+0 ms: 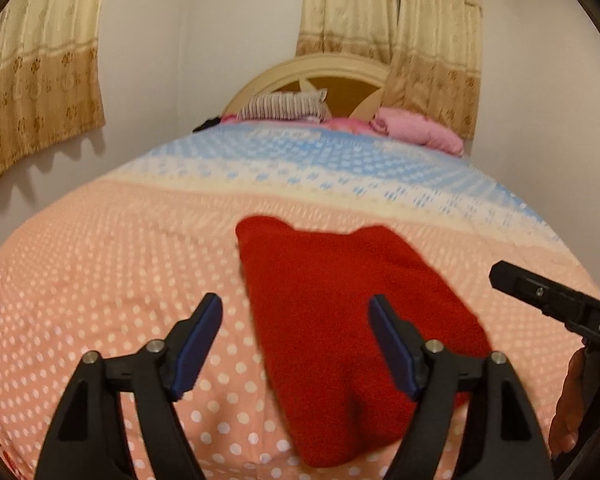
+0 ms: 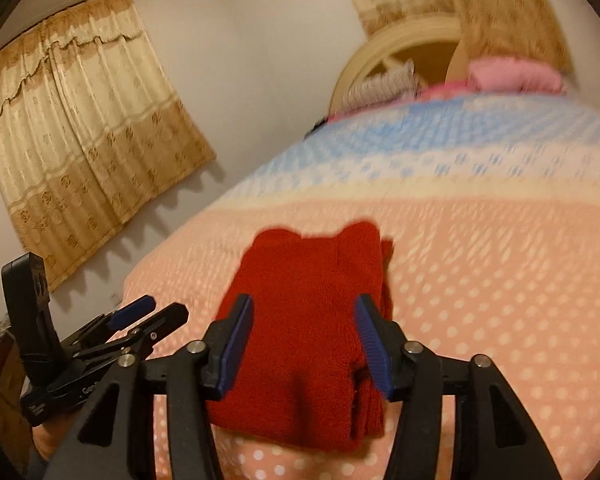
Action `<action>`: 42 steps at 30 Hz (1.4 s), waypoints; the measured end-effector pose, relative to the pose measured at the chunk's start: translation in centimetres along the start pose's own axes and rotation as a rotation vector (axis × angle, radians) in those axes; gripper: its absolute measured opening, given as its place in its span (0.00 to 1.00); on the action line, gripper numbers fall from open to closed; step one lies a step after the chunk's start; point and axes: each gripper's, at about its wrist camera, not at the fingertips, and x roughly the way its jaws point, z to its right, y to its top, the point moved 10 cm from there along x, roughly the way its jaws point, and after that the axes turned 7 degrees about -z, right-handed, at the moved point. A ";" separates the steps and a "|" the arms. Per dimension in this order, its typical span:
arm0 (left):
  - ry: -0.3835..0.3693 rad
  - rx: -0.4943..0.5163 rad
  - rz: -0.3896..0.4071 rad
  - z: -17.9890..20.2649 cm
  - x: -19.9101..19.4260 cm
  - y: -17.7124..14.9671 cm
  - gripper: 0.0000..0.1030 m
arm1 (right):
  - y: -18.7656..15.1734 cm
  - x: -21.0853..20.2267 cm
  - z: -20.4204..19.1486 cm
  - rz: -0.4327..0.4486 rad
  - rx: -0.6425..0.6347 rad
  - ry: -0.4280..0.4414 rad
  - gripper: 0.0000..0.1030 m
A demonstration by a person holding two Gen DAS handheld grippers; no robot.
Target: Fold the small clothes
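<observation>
1. At the far left of the right wrist view the left claw (image 2: 152, 312) hangs off the edge of the red garment (image 2: 304, 332). From its own camera its blue pads stand wide apart with nothing between them, so it holds nothing.
2. White lettering on that tool's black body, lower left of the same view, begins "Gen"; the rest is too small to read.
3. The garment lies flat on the bed (image 2: 480, 280), low and centre in both views, on the peach polka-dot stretch of the cover. Its layered right edge suggests it is already folded over, likely why neither claw grips it.
4. The right claw (image 2: 304, 340) hovers over the garment, pads spread to either side, empty.
5. At the right edge of the left wrist view, the right tool's body reads "DAS", cut off by the frame.
</observation>
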 end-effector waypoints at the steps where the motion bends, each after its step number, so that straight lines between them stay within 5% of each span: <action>1: -0.001 0.003 0.010 0.0 -0.3 0.4 0.77 | 0.3 -0.8 -0.4 0.021 -0.014 -0.017 0.56; 9: 0.001 0.004 0.077 -0.5 -2.5 2.1 0.85 | 1.2 -3.0 -2.8 0.067 -0.085 -0.070 0.58; 42: 0.005 0.009 0.072 -0.1 -2.3 1.6 0.87 | -0.1 -3.7 -2.9 0.067 -0.065 -0.084 0.59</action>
